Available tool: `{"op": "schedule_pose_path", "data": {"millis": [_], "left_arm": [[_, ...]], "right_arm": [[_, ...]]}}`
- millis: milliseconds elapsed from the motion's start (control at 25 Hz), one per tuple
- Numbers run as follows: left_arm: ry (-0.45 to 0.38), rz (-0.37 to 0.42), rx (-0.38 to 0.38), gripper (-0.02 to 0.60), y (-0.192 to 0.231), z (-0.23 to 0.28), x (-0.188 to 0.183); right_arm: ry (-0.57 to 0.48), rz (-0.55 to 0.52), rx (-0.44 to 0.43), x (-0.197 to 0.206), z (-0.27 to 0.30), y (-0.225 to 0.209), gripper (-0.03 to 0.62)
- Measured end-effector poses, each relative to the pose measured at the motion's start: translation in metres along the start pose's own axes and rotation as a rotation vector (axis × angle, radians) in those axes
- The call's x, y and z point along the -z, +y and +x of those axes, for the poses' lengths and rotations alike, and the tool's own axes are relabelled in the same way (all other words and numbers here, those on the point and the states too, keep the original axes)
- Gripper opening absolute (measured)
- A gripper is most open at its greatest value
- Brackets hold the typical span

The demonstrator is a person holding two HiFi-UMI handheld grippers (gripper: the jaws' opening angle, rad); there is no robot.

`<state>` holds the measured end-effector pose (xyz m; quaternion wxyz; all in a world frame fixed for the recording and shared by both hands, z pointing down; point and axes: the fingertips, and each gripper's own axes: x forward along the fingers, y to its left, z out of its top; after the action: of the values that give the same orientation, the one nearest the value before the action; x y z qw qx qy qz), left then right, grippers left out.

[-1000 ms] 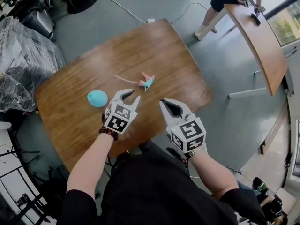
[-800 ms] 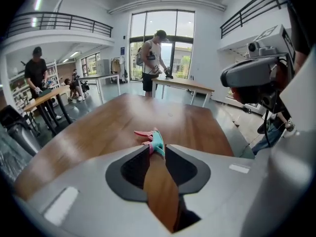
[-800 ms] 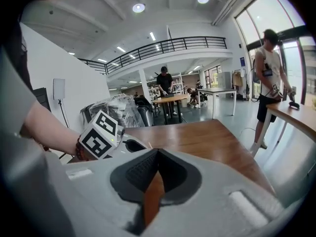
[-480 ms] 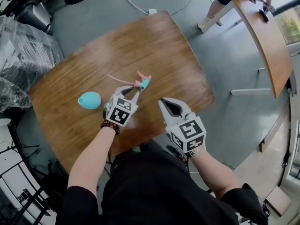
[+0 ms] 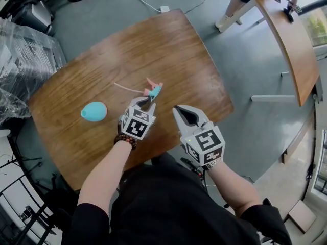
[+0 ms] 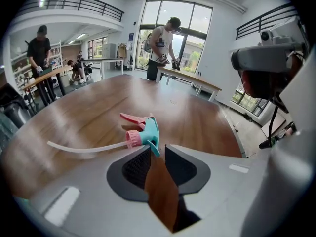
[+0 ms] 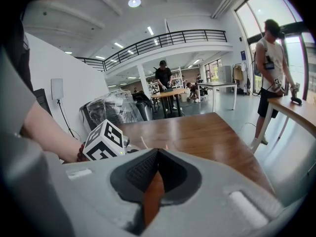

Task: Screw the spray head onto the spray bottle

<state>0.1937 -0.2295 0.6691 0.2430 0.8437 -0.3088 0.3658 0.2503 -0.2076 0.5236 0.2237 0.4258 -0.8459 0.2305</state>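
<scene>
L gripper [image 5: 145,102] lowered to spray head [image 5: 153,91], jaws slightly apart, nothing gripped, R gripper [image 5: 177,110] clenched empty

On the desk [image 5: 168,45]: spray head [image 5: 153,91] near the middle, spray bottle [image 5: 94,111] well to its left. Just before the spray head, left gripper [image 5: 145,102]; right gripper [image 5: 178,110] beside it, to the right.

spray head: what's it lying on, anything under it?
Only the wooden table shows under the spray head, which lies on its side; its dip tube rests on the wood too. The patch right beneath its body is covered by it.
</scene>
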Motion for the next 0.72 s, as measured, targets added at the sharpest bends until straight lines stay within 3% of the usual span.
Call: {"op": "schedule_pose_path", "data": {"millis": [320,560,720], "left_arm": [[0.004,-0.04,-0.059,0.048,0.005,0.007,0.002],[-0.022,-0.056,-0.043,0.033,0.006,-0.001,-0.005],[-0.038,-0.069,-0.023,0.026,0.004,-0.014,-0.009]], "right_arm": [[0.009,0.001,0.001,0.001,0.003,-0.003,-0.008],[0.006,-0.022,-0.003,0.0,0.002,-0.003,-0.008],[0.014,-0.103,-0.013,0.002,0.002,0.001,-0.008]]}}
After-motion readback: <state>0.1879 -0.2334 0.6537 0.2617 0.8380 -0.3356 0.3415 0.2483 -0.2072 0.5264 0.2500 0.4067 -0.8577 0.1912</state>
